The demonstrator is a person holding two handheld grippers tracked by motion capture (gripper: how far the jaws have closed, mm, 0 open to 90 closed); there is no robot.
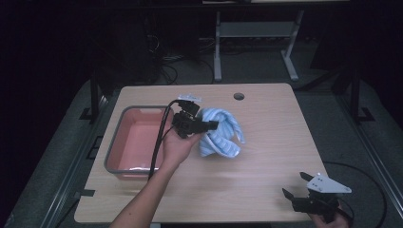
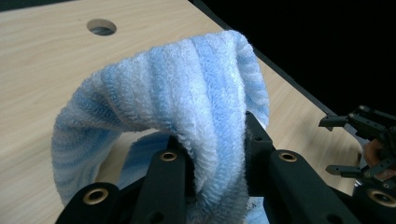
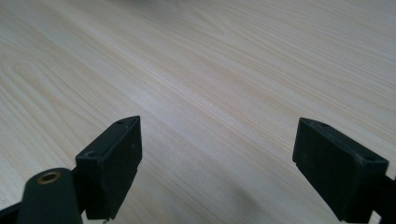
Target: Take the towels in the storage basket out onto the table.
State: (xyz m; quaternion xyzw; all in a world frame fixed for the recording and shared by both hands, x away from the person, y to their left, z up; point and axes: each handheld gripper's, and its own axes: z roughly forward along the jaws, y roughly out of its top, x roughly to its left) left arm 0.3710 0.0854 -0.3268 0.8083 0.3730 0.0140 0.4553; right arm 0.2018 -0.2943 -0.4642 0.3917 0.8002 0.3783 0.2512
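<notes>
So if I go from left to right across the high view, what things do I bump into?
Pink tub → left gripper, shut on the towel → blue striped towel → right gripper, open, near the table's front right corner.
</notes>
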